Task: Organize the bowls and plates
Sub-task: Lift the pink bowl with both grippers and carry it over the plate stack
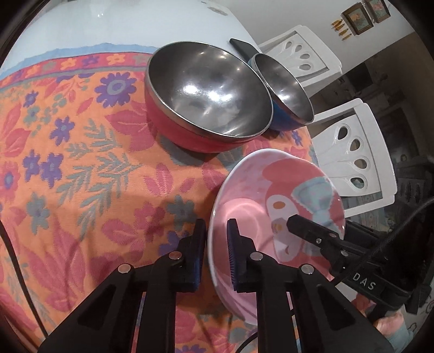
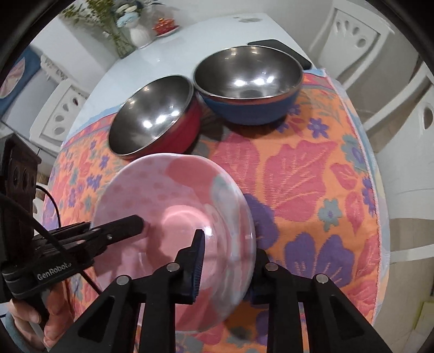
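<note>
Both sets of jaws are closed on 1 item, the pink ceramic plate with a cartoon print point(image 2: 173, 217). The left gripper point(image 1: 217, 244) straddles the plate's left rim, 1 finger outside and 1 inside. The right gripper point(image 2: 227, 258) straddles the opposite rim in the same manner. The plate is held tilted and appears clear of the orange floral cloth point(image 1: 81, 163) that covers the near part of the bench. A 2-point grip on opposing rims most likely serves to steady a wide, shallow item during transfer.

Beyond the plate stand 2 steel-lined bowls, side by side with rims close together or touching. The red-walled steel bowl point(image 1: 208, 92) is on the left. The blue-walled steel bowl point(image 2: 248, 81) is on the right. Both bowls are upright and hold nothing. The plate likewise carries nothing.

A dark flat phone-like object point(image 1: 244, 46) lies on the bare white bench surface point(image 1: 95, 24) behind the bowls. White plastic chairs point(image 1: 358, 163) stand at the right.
</note>
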Tool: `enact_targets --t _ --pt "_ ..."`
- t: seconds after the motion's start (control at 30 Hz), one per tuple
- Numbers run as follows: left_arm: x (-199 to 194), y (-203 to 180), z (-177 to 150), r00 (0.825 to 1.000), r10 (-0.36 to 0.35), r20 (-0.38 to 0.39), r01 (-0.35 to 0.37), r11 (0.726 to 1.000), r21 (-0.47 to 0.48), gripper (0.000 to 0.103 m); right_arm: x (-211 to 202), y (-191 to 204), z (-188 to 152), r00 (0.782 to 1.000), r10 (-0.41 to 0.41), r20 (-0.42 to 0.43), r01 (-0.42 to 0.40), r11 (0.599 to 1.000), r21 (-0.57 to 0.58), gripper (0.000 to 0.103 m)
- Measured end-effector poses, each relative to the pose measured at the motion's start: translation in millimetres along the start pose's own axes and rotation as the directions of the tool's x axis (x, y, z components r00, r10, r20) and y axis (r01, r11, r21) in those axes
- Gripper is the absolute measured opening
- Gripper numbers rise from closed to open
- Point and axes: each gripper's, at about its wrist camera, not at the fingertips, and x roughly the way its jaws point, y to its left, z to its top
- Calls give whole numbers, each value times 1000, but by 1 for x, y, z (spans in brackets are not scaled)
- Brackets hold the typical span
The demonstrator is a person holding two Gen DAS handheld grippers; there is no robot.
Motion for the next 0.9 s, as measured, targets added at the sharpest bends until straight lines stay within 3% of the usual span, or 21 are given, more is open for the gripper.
enact_targets --t 0.2,0.47,0.9 --pt "-20 -3 -11 999 -2 34 2 1000 -9 13 -23 16 -7 999 13 34 -12 1000 -26 24" --pt "-77 -4 -43 990 4 144 4 999 -49 13 -66 49 -28 994 51 93 -46 998 -54 24" --pt "-160 44 -112 961 12 277 36 985 -168 13 -104 141 -78 990 72 121 -50 983 -179 24"
